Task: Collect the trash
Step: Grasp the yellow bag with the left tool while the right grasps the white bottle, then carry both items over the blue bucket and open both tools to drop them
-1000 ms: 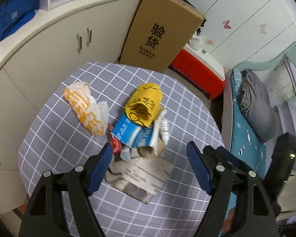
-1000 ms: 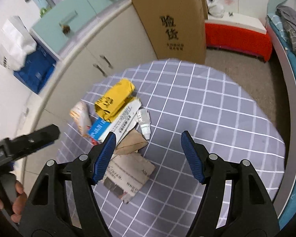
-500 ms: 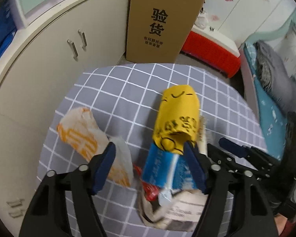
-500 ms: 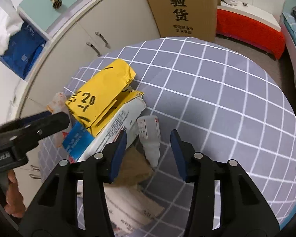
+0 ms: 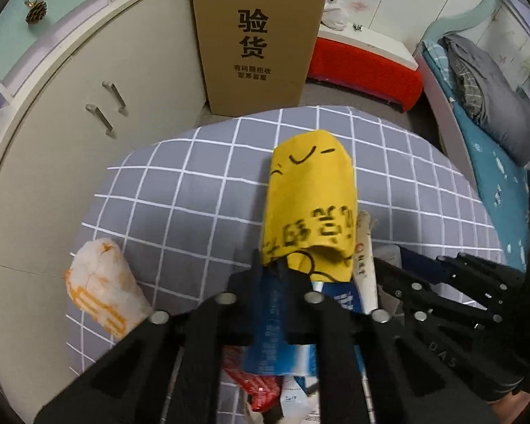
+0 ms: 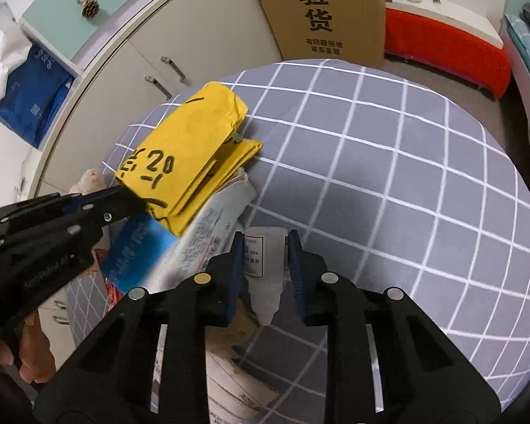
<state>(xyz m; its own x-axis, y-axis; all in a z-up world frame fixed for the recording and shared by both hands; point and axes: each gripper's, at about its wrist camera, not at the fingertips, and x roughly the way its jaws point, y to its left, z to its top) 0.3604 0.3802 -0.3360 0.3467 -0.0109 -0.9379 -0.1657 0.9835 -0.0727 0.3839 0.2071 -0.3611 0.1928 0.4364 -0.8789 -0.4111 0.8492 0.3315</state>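
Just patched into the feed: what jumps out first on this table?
The big yellow bag with black scrawl tops a heap of wrappers on the near left of the checked tablecloth. The left gripper has just closed on the blue wrapper under it. The right gripper has been closing around a small white bottle beside the heap.

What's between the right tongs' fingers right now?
A small white bottle, nozzle pointing toward the camera, sits between the right tongs, which have been closing on it; the right wrist view shows it.
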